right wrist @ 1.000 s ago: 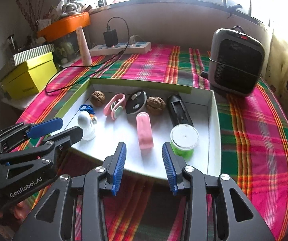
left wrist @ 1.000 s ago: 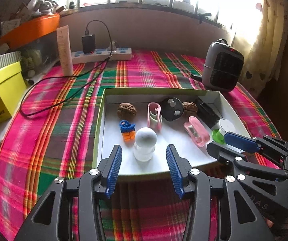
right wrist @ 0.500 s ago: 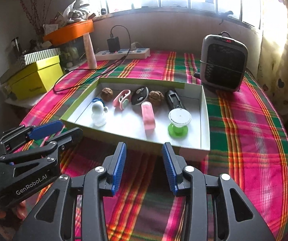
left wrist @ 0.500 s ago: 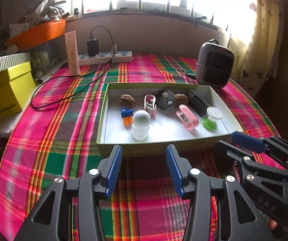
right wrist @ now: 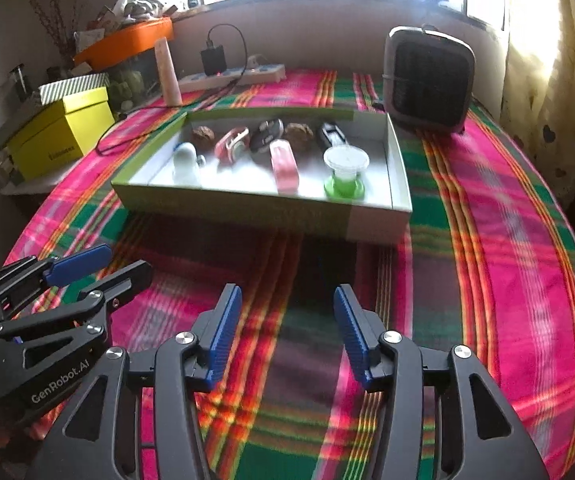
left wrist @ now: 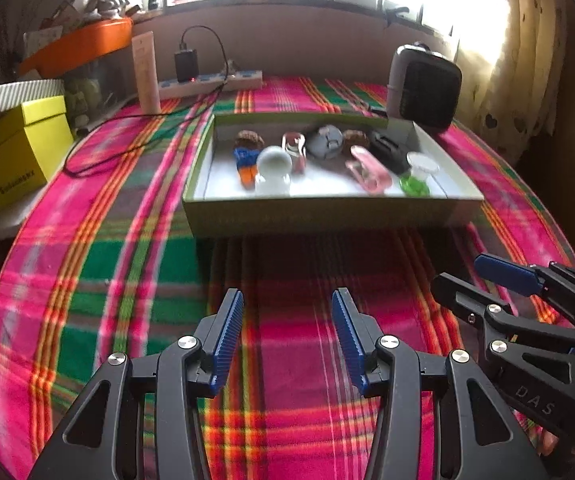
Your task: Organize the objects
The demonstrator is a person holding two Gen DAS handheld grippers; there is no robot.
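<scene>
Resting inside tray (right wrist: 401, 184): walnuts (right wrist: 203, 135), spool (right wrist: 345, 172)

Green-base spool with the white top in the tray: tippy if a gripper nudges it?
Probably. The spool stands upright with a narrow waist under a wide white top, so a high push may topple it. Once on its side, its round rims would likely roll across the tray. Looks like light plastic.

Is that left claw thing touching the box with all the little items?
Apart. In the left wrist view, the left gripper hangs open over bare plaid tablecloth, with a wide strip of cloth between its fingertips and the box.
</scene>
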